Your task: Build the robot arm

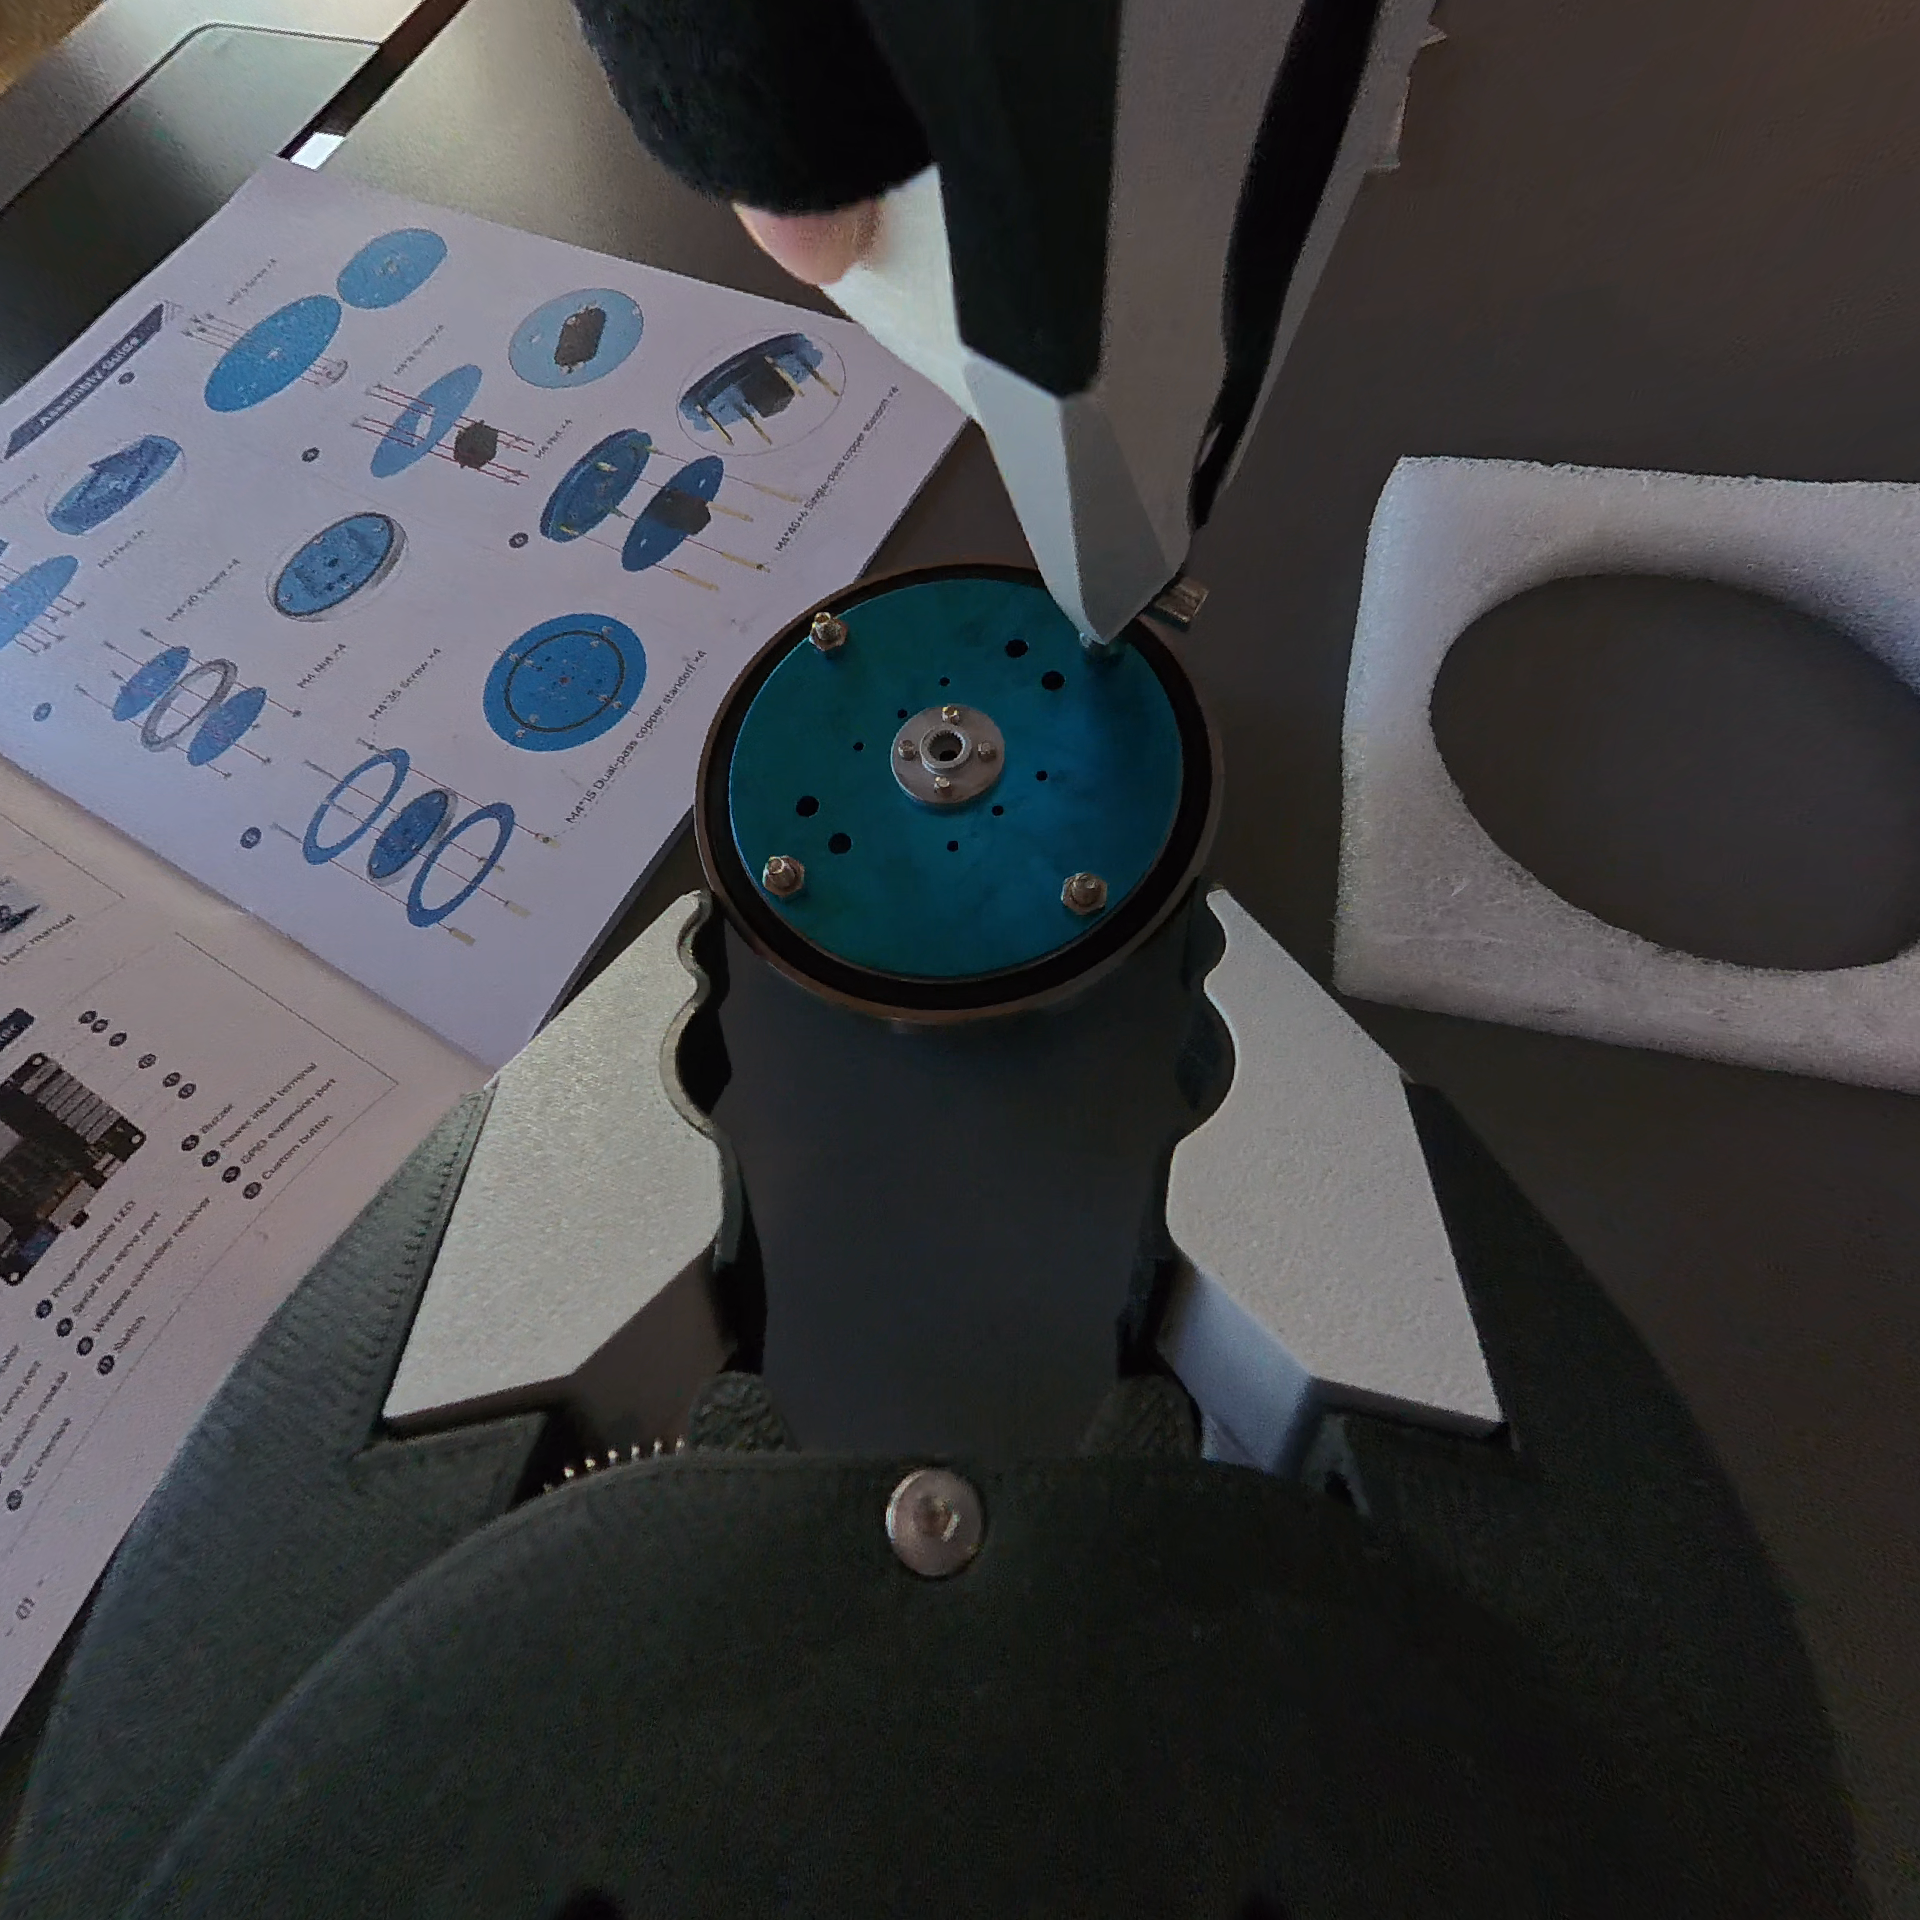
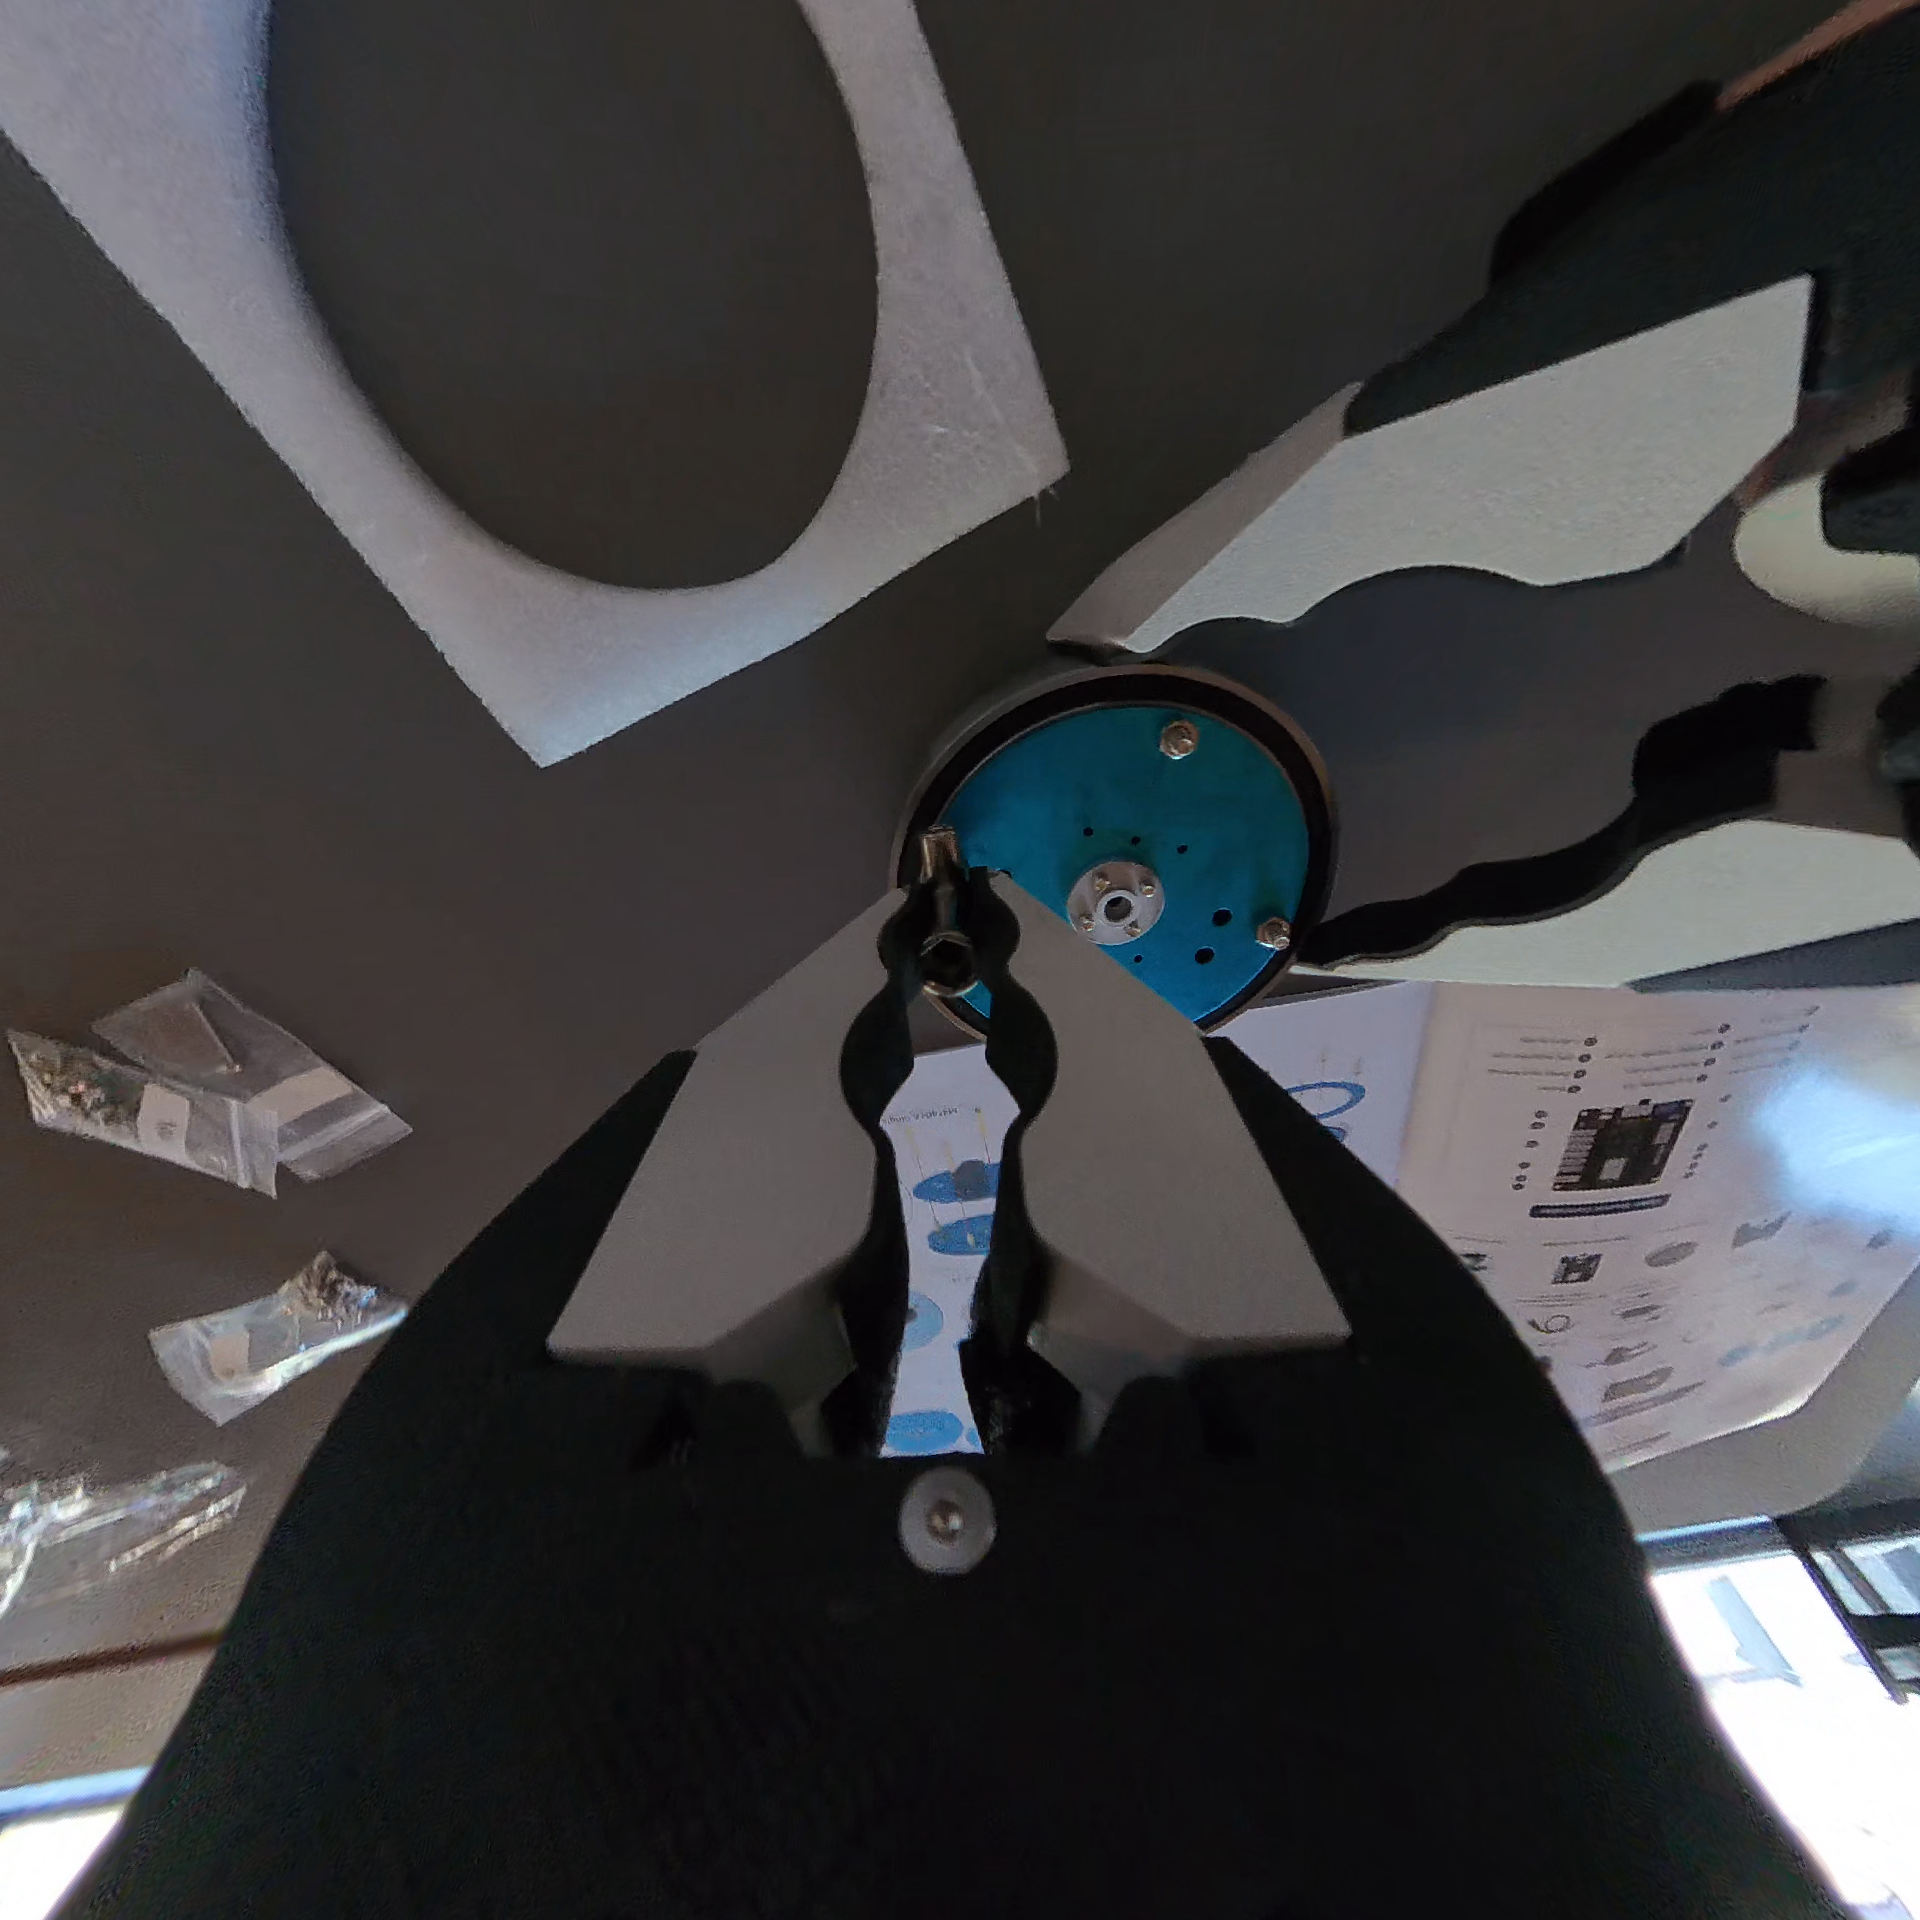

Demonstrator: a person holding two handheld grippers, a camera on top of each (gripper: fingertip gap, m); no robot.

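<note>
A blue round plate [image 1: 956, 831] in a black ring, with a silver hub [image 1: 945, 753] and nuts near its rim, lies on the dark table. My left gripper [image 1: 956, 912] is spread wide, with its two fingertips against the ring's near sides, holding it. It also shows in the right wrist view [image 2: 1184, 790] on both sides of the plate [image 2: 1174, 862]. My right gripper [image 2: 951, 883] is shut on a small black and silver socket tool [image 2: 943, 914]. The tool's tip sits at the plate's rim. In the left wrist view the right gripper [image 1: 1101, 623] comes down from above onto the plate's far right stud.
A white foam sheet [image 1: 1475, 790] with a round cut-out lies right of the plate. Printed instruction sheets [image 1: 416, 582] lie to its left. Clear bags of small hardware [image 2: 197, 1112] lie on the table. A dark flat device [image 1: 156, 135] sits at the far left. My right fingertips sit around 5 cm from my left ones.
</note>
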